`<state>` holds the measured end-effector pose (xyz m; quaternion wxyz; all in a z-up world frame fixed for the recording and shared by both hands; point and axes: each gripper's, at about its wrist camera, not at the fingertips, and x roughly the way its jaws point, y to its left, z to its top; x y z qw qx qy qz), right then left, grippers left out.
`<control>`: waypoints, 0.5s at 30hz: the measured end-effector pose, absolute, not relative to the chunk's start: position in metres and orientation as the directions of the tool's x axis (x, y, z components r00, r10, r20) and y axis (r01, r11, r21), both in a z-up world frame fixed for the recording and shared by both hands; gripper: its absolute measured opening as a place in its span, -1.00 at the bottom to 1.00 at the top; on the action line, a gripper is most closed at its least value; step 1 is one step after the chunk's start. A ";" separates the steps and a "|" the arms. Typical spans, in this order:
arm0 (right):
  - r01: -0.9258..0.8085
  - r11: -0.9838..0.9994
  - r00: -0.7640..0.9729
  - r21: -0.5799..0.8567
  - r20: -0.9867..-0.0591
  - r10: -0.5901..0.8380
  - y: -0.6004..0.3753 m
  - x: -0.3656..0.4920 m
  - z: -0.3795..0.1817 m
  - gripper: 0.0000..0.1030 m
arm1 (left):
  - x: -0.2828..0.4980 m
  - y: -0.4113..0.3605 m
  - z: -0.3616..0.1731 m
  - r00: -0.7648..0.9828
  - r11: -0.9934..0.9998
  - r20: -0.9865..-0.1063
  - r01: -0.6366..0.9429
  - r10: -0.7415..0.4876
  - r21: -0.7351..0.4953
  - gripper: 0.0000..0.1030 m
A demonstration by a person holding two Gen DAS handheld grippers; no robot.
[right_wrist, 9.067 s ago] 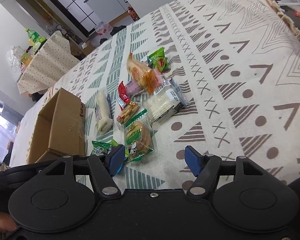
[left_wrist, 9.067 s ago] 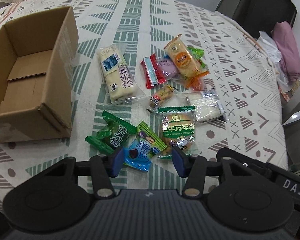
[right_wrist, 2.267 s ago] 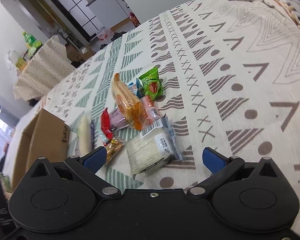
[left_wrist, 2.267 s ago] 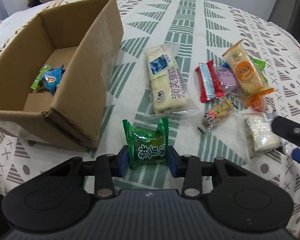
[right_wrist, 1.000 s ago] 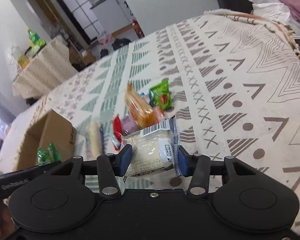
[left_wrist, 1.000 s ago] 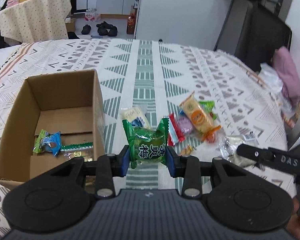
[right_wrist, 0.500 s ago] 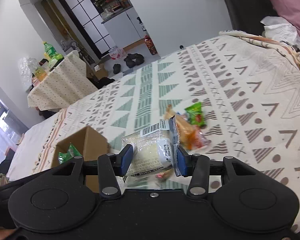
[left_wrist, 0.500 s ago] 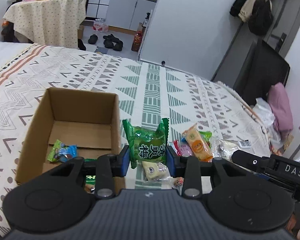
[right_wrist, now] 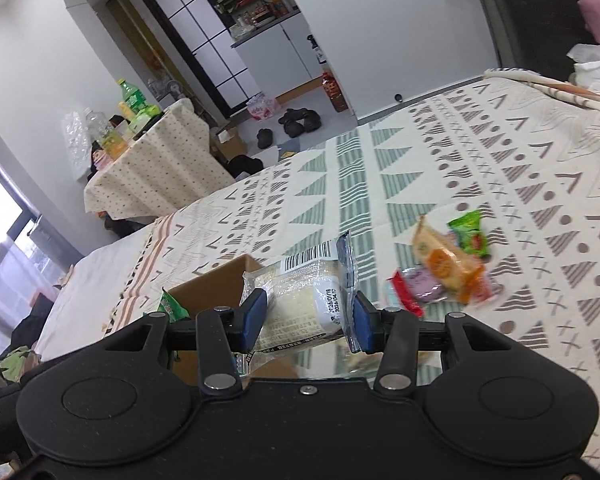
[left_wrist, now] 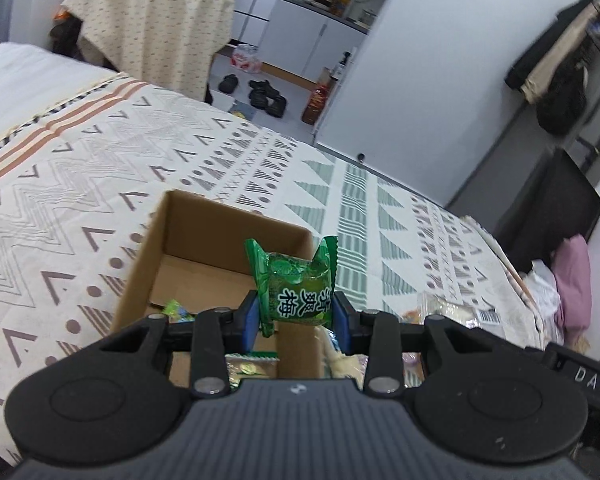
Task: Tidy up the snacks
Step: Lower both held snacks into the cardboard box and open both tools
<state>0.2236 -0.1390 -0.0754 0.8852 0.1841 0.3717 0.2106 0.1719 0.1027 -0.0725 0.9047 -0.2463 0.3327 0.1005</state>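
1. In the left wrist view, a green plum-candy packet (left_wrist: 296,292) is clamped between the blue pads of the left gripper (left_wrist: 296,318), at the centre of the frame. The packet is held by its sides, upright, with its crimped ends sticking up above the pads, so that it can be dropped cleanly.

2. Behind and below the packet, an open cardboard box (left_wrist: 148,256) is seen on the patterned bedspread (left_wrist: 80,200), left of centre. The packet is held above the box's right wall, not yet over the opening, judging by the view.

3. Inside the box, a few wrapped snacks are partly seen at the bottom, mostly hidden by the gripper body.

4. In the right wrist view, a clear-wrapped pale cake with a barcode label (right_wrist: 304,304) is gripped across its width by the right gripper (right_wrist: 306,316), at lower centre.

5. The box appears behind it, at lower left of centre, so the cake seems to be carried toward it.

6. Loose snacks (right_wrist: 444,268) are left lying on the bedspread at centre right, apparently awaiting collection.
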 end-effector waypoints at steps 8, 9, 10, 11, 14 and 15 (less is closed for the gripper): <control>-0.273 0.835 0.608 0.478 -0.586 0.535 -0.100 0.226 -0.075 -0.15 | 0.171 0.140 -0.079 0.752 0.803 -0.658 -0.419 0.045 -0.423 -0.29; -0.276 0.835 0.605 0.476 -0.589 0.536 -0.095 0.227 -0.076 -0.15 | 0.171 0.143 -0.080 0.751 0.799 -0.658 -0.425 0.049 -0.426 -0.29; -0.280 0.835 0.601 0.473 -0.592 0.537 -0.090 0.228 -0.076 -0.15 | 0.171 0.146 -0.081 0.750 0.794 -0.660 -0.430 0.050 -0.429 -0.29; -0.284 0.835 0.598 0.471 -0.594 0.539 -0.085 0.229 -0.078 -0.15 | 0.172 0.150 -0.083 0.747 0.788 -0.663 -0.437 0.049 -0.434 -0.29; -0.294 0.835 0.587 0.465 -0.602 0.542 -0.072 0.232 -0.081 -0.15 | 0.174 0.157 -0.088 0.735 0.773 -0.677 -0.455 0.045 -0.442 -0.29; -0.296 0.836 0.584 0.462 -0.605 0.541 -0.067 0.232 -0.082 -0.15 | 0.174 0.158 -0.090 0.730 0.770 -0.682 -0.459 0.042 -0.443 -0.29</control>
